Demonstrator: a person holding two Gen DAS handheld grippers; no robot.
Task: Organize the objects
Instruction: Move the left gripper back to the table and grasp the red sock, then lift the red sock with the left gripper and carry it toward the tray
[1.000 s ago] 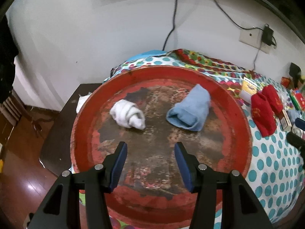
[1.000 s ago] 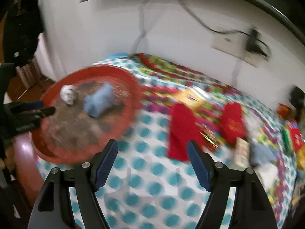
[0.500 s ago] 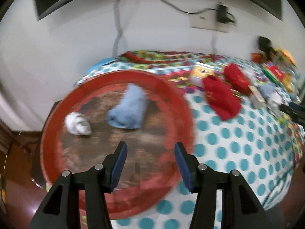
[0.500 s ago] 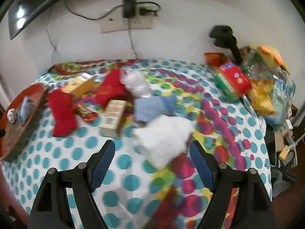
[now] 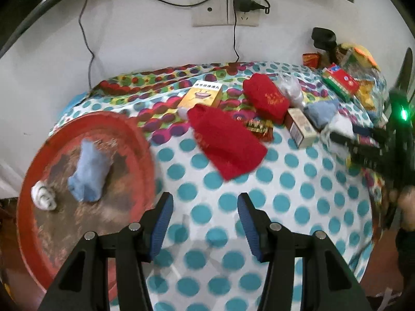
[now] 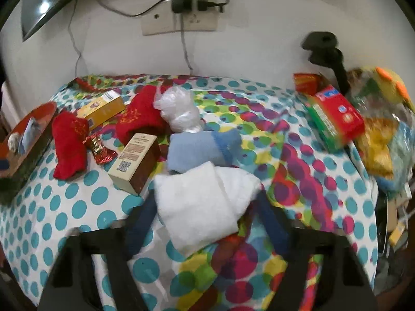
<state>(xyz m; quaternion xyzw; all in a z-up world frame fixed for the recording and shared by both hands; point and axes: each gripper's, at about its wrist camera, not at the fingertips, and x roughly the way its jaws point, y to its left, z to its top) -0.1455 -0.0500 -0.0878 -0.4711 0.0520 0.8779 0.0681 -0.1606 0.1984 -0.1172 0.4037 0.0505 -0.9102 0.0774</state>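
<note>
A round red tray [image 5: 39,246] at the table's left holds a rolled white sock [image 5: 44,198] and a light blue sock [image 5: 87,175]. My left gripper [image 5: 205,220] is open and empty over the dotted cloth, right of the tray. My right gripper [image 6: 205,220] is open, its fingers on either side of a folded white sock [image 6: 202,204]; I cannot tell if they touch it. Behind that lies a light blue sock [image 6: 199,150]. Two red socks [image 6: 68,146] [image 6: 140,118] lie to the left.
A yellow box [image 6: 102,108], a brown and cream box [image 6: 135,162], a red foil wrapper [image 6: 99,147] and a plastic-wrapped bundle [image 6: 179,111] lie among the socks. A red and green box [image 6: 334,116] and snack bags [image 6: 381,129] stand at the right. The wall is behind.
The left gripper has swung right, off the tray and over the dotted cloth. The right gripper has moved right and forward until its fingers flank the white sock.
</note>
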